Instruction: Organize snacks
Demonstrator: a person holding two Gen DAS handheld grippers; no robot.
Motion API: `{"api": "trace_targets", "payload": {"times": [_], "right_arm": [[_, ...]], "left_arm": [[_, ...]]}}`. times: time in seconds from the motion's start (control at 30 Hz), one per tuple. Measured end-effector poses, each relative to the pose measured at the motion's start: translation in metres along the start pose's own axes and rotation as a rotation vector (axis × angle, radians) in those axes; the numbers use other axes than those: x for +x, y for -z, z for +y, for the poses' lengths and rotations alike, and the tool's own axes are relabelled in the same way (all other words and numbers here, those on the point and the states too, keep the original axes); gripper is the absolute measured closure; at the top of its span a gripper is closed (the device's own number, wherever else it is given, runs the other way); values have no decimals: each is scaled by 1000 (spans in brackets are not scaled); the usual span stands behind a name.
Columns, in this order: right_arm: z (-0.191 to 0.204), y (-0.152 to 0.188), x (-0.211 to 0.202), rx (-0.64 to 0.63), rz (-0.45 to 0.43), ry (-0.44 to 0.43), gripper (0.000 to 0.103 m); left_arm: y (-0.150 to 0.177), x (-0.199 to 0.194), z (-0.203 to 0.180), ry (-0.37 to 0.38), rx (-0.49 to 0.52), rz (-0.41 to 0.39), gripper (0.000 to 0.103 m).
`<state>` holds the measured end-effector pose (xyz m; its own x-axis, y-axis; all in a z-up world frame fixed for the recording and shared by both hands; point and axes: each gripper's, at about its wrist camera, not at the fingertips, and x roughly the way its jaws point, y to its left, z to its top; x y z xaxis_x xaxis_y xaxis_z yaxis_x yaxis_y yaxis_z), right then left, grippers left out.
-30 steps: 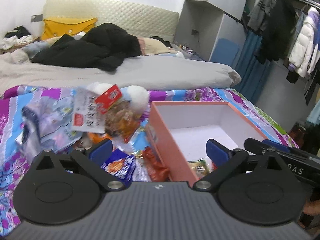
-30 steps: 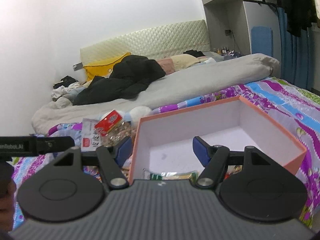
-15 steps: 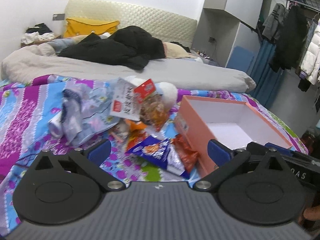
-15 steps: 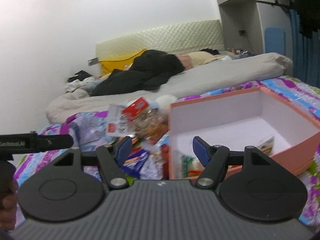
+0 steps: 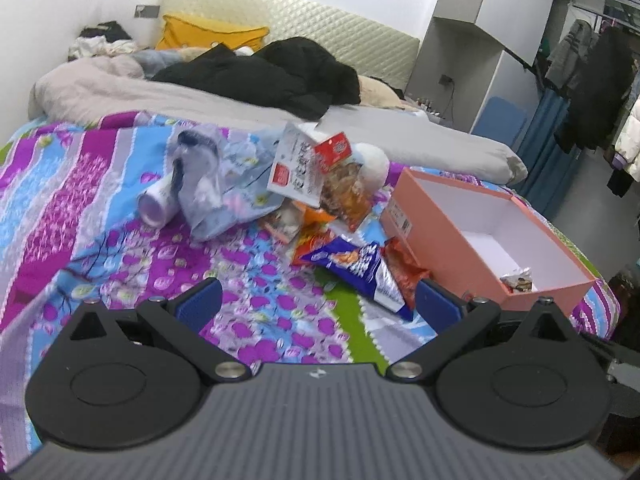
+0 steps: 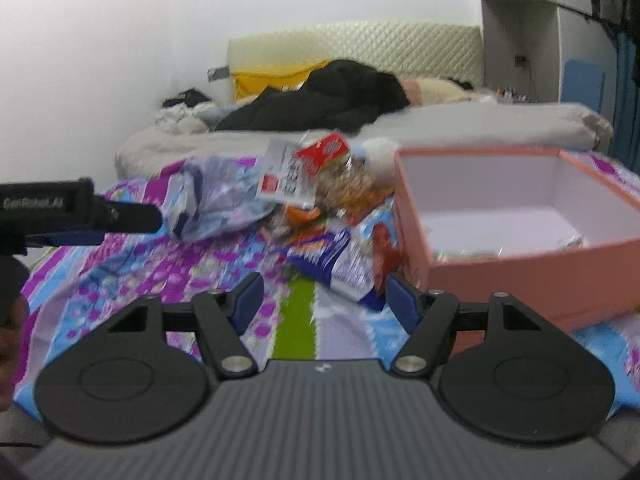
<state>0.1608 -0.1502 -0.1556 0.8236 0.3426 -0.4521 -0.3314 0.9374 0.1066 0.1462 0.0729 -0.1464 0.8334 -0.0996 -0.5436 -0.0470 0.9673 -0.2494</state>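
Snacks heaped on floral bedspread (image 5: 120,208); we see blue packet (image 5: 356,266) lying nearest, just left of pink box (image 5: 432,236). Box open, small wrapped snack (image 5: 518,280) in its near corner. Our left gripper (image 5: 318,304) hangs over bedspread, jaws spread, nothing between. Our right gripper (image 6: 322,298) likewise parted and empty, blue packet just beyond its fingertips.

blurred: right-wrist view, snack pile (image 6: 320,200) | hidden: box (image 6: 520,264) contents, mostly behind near wall
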Motion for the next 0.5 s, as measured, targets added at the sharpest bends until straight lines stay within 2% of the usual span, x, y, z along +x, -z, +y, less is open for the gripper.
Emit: {"api": "trace_targets", "payload": {"times": [0.13,0.37,0.5], "right_arm": [[8,8,1,-21,30,-26,33],[26,15,7,-135,36,32,34],[31,18,18,-154,55,47,34]], "left_arm": [[10,3,9,-1,-29,22,0],[15,22,27,58,-118,71,0],[15,41,36,99,-162,84,1]]}}
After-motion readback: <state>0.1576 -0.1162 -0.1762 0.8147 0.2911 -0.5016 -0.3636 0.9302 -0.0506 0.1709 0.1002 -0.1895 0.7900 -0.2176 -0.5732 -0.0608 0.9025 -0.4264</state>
